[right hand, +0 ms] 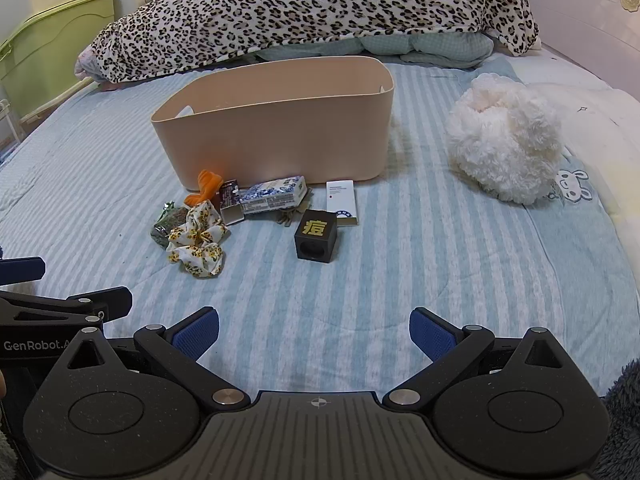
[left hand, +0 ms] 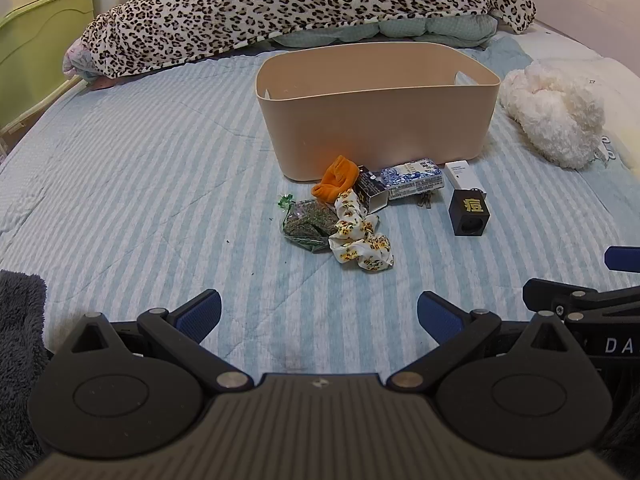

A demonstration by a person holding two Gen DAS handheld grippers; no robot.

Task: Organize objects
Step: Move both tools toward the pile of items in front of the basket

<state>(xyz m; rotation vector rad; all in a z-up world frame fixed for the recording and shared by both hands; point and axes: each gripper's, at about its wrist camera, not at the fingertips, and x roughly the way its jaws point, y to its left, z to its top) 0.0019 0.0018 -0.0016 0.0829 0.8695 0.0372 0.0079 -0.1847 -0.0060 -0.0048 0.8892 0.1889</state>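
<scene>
A beige plastic bin [left hand: 376,120] [right hand: 276,128] stands on the striped bed. In front of it lie an orange scrunchie [left hand: 336,178] [right hand: 206,188], a floral scrunchie [left hand: 362,236] [right hand: 198,246], a bag of green dried stuff [left hand: 306,226] [right hand: 166,222], a dark small box [left hand: 370,194] [right hand: 231,202], a blue-white patterned box [left hand: 412,180] [right hand: 276,194], a white box [left hand: 460,174] [right hand: 342,202] and a black cube with a gold character [left hand: 470,212] [right hand: 317,238]. My left gripper [left hand: 319,314] is open and empty, well short of the pile. My right gripper [right hand: 314,328] is open and empty too.
A fluffy white plush [left hand: 554,114] [right hand: 504,138] lies to the right of the bin. A leopard-print blanket [left hand: 304,4] [right hand: 312,8] is heaped at the back. A green cabinet [left hand: 44,40] stands at the left. Each gripper shows at the edge of the other's view.
</scene>
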